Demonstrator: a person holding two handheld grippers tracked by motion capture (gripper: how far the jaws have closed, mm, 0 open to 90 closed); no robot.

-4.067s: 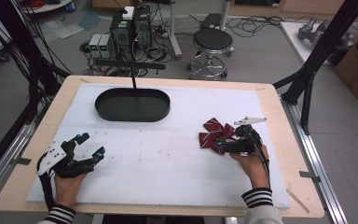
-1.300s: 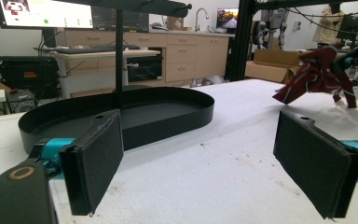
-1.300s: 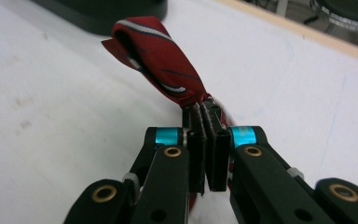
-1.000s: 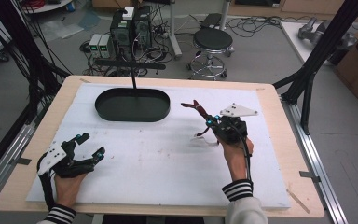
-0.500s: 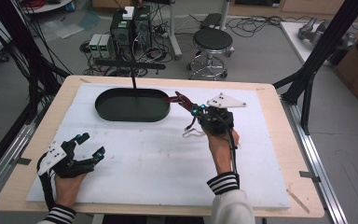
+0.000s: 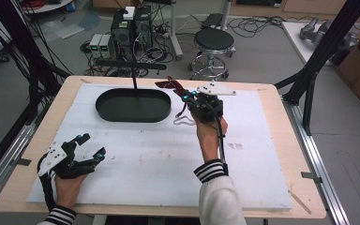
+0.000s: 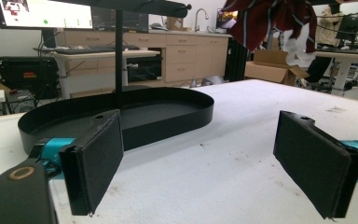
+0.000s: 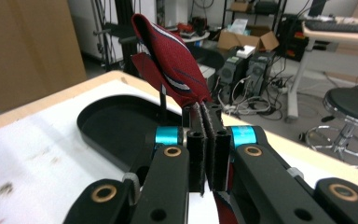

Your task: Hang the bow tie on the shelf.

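- High view shows the right gripper (image 6: 187, 97) raised above the white foam-covered tabletop (image 6: 168, 154), just right of the black oval metal tray (image 6: 133, 105), with a dark red striped fabric necktie (image 6: 169, 85) clamped between its jaws.
- One end of the necktie sticks up and leftward from the jaws, over the tray's right end; a white-edged loop of it hangs below the gripper, near the tabletop.
- Right gripper view shows the two black jaws pressed together on the necktie (image 8: 172, 70), whose folded red cloth with white and dark stripes rises above them, with the tray (image 8: 116, 126) beyond and below.
- A thin black post (image 6: 134, 79) stands upright from the tray's far side and carries a black crossbar (image 6: 130, 63) at its top.
- The left gripper (image 6: 88, 145) rests at the tabletop's near left corner, well apart from the tray, held in the person's left hand (image 6: 65, 185).
- Left gripper view shows its jaws spread wide with nothing between them, the tray (image 7: 121, 116) ahead and the necktie (image 7: 270, 18) hanging at the upper right.
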